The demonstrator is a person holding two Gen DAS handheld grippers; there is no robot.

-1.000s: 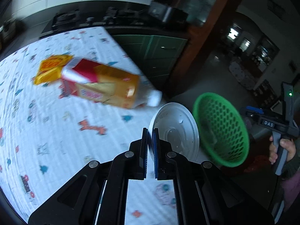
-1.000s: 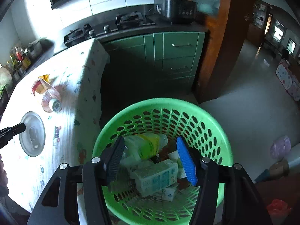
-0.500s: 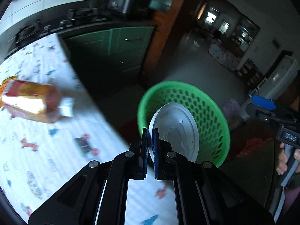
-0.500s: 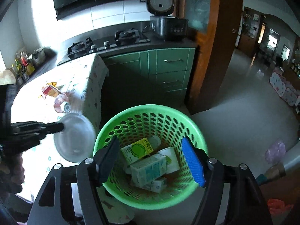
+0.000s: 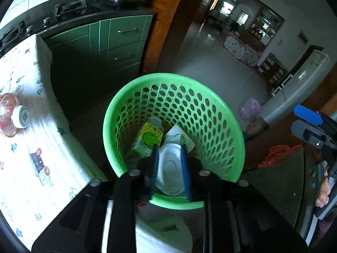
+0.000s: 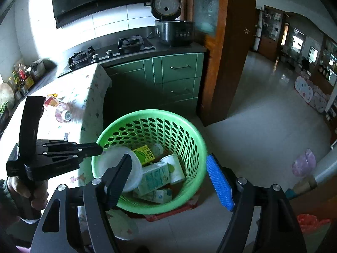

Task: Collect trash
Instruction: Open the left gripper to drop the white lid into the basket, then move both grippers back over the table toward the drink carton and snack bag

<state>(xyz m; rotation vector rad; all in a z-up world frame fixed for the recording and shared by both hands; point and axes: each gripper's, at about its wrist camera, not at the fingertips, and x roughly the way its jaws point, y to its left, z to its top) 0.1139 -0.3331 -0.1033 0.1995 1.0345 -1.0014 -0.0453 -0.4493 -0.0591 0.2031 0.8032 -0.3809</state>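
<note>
Lid (image 5: 170, 168) now over basket (image 5: 223, 113), off the table (image 5: 27, 158); left gripper (image 5: 169, 168) jaws opening, lid loose between them. Right gripper (image 6: 168, 181) wide, empty. Bottle (image 5: 12, 116) left.

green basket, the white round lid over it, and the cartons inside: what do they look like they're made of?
Green basket: moulded plastic, slight sheen; the evenly perforated wall and rolled rim suggest it.
White lid: probably thin plastic, semi-gloss, with pressed concentric rings; coated paper can't be ruled out. It sits between the left gripper's opening jaws.
Cartons: printed coated paperboard, judging by the folded edges and flat printed faces.
</note>
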